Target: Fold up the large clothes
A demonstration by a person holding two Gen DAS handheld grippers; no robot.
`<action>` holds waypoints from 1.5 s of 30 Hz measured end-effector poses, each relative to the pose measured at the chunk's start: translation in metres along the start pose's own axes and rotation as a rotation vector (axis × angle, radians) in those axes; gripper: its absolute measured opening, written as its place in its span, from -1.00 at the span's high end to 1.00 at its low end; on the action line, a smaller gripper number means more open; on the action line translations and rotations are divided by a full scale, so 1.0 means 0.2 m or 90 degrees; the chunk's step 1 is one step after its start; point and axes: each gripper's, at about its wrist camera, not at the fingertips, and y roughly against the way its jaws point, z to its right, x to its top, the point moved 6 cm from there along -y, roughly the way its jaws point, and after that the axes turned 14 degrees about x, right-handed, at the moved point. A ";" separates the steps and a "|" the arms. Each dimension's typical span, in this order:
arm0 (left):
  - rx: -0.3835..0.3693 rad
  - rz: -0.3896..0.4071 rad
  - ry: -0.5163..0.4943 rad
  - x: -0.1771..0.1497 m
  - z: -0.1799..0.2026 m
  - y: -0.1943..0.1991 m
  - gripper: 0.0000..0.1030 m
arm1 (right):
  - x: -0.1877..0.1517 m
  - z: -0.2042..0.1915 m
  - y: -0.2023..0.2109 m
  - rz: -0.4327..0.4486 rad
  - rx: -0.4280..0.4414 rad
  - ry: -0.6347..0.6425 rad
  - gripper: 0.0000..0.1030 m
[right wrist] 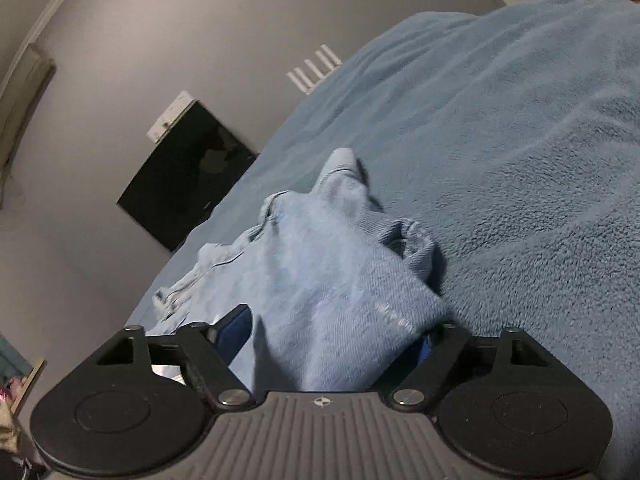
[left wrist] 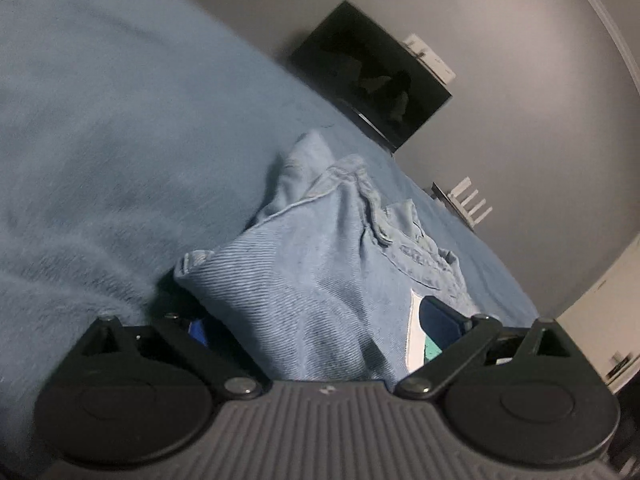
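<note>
A light blue denim garment lies bunched on a blue fleece blanket. In the left wrist view the cloth fills the space between the fingers of my left gripper, which is shut on it; one blue pad shows at the right with a white and teal label beside it. In the right wrist view the same garment is bunched between the fingers of my right gripper, which is shut on it. A blue pad shows at the left. The fingertips are hidden by cloth.
The blanket covers a bed that runs to a grey wall. A dark TV screen hangs on that wall and also shows in the right wrist view. A white router with antennas stands past the bed's edge.
</note>
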 end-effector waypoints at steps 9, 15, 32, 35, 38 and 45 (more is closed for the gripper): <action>0.049 -0.013 0.008 0.04 -0.04 0.01 0.77 | 0.03 -0.12 -0.04 0.000 -0.009 0.087 0.46; 0.046 -0.014 0.008 0.05 -0.07 0.20 0.86 | 0.08 -0.18 0.08 0.008 0.014 0.048 0.63; 0.022 -0.013 0.053 0.09 -0.30 0.30 0.66 | 0.02 -0.36 0.25 -0.027 -0.033 0.113 0.64; 0.024 -0.024 0.036 0.07 -0.28 0.23 0.20 | 0.00 -0.36 0.24 -0.028 -0.038 0.123 0.64; 0.020 -0.013 0.011 0.06 -0.25 0.15 -0.13 | 0.00 -0.35 0.22 -0.027 -0.042 0.117 0.63; -0.012 -0.012 0.048 0.07 -0.22 0.04 0.71 | 0.01 -0.33 0.20 -0.024 -0.038 0.114 0.64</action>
